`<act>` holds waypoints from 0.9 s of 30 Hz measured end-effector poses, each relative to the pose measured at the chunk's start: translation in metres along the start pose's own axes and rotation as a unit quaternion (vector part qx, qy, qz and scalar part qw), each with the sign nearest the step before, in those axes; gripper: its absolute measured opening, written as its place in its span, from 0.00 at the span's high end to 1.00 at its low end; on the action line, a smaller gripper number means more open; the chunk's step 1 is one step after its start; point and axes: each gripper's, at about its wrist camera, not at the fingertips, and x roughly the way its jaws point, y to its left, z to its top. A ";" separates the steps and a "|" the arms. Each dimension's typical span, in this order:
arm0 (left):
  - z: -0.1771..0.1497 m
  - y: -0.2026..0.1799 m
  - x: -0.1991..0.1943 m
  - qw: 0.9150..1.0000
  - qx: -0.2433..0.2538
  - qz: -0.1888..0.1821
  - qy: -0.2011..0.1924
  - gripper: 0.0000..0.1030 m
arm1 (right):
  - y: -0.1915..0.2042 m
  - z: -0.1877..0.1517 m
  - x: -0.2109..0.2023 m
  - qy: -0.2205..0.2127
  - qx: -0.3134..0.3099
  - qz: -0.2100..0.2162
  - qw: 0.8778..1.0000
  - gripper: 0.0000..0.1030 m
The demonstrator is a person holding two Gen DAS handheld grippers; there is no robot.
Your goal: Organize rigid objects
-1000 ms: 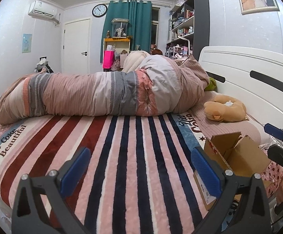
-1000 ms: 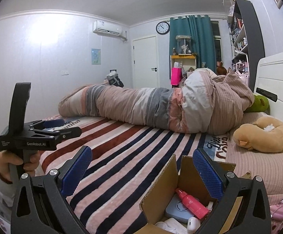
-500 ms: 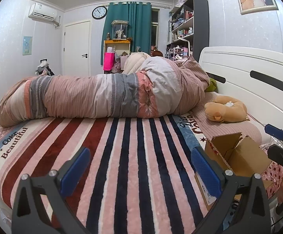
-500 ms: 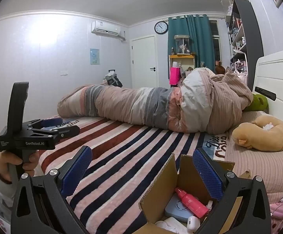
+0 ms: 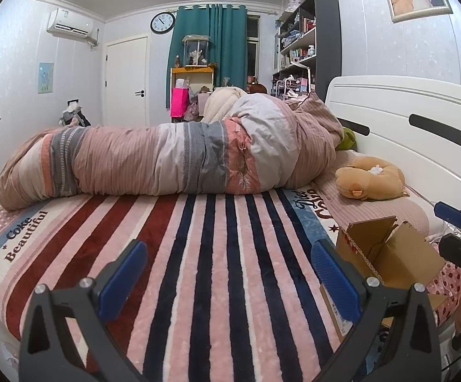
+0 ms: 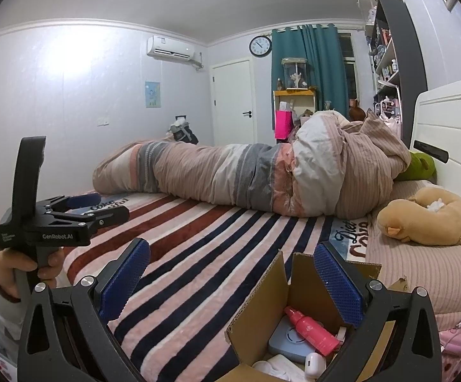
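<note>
The left tongs (image 5: 228, 281) stand with their blue pads wide apart and nothing between them, held low over the near part of the striped blanket (image 5: 217, 254) on the bed. In this view the cardboard box (image 5: 386, 254) sits at the near right edge of the bed with its flaps up, and only its brown outer walls and flaps show; what lies inside is hidden. The right tongs (image 5: 453, 222) appear at the far right edge, just beyond the box.

The right wrist view looks down into that same box (image 6: 281, 289). Inside lie a pink bottle (image 6: 311, 331) resting across a pale blue flat case (image 6: 286, 345), with a white earbud-style case (image 6: 314, 363) and other white items at the near side. The right tongs (image 6: 230, 281) are also spread apart and empty, the right pad hanging above the box's open top. The left tongs (image 6: 87, 207) show here from the side at the left, gripped by a hand (image 6: 30, 269).

Both views share the rolled duvet (image 5: 166, 159) lying across the far side of the bed and a tan plush toy (image 5: 370, 178) near the white headboard (image 5: 421, 121) on the right.
</note>
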 end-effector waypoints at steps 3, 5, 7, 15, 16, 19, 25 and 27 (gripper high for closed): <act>0.000 0.000 0.000 1.000 0.000 0.001 0.000 0.01 | 0.002 0.001 0.000 0.000 0.003 -0.002 1.000 0.00; 0.000 0.000 0.000 1.000 0.001 0.000 0.000 0.01 | 0.001 0.001 0.000 0.000 0.002 -0.001 1.000 0.00; 0.000 0.000 0.000 1.000 0.001 0.000 0.000 0.01 | 0.000 0.001 0.000 0.000 0.002 -0.001 1.000 0.00; 0.000 0.000 0.000 1.000 0.001 0.001 0.000 0.01 | 0.001 0.001 0.000 0.001 0.004 -0.004 1.000 0.00; 0.000 0.000 0.000 1.000 0.001 0.001 0.000 0.01 | 0.002 0.001 0.000 0.001 0.004 -0.004 1.000 0.00; 0.000 0.001 0.000 1.000 0.001 0.000 -0.001 0.01 | 0.001 0.001 0.000 0.000 0.005 -0.003 1.000 0.00; 0.000 0.001 0.000 1.000 0.001 0.001 -0.001 0.01 | 0.000 0.001 0.000 0.001 0.003 -0.003 1.000 0.00; 0.000 0.001 0.001 1.000 0.001 0.000 0.000 0.01 | 0.000 0.001 0.000 0.001 0.004 -0.003 1.000 0.00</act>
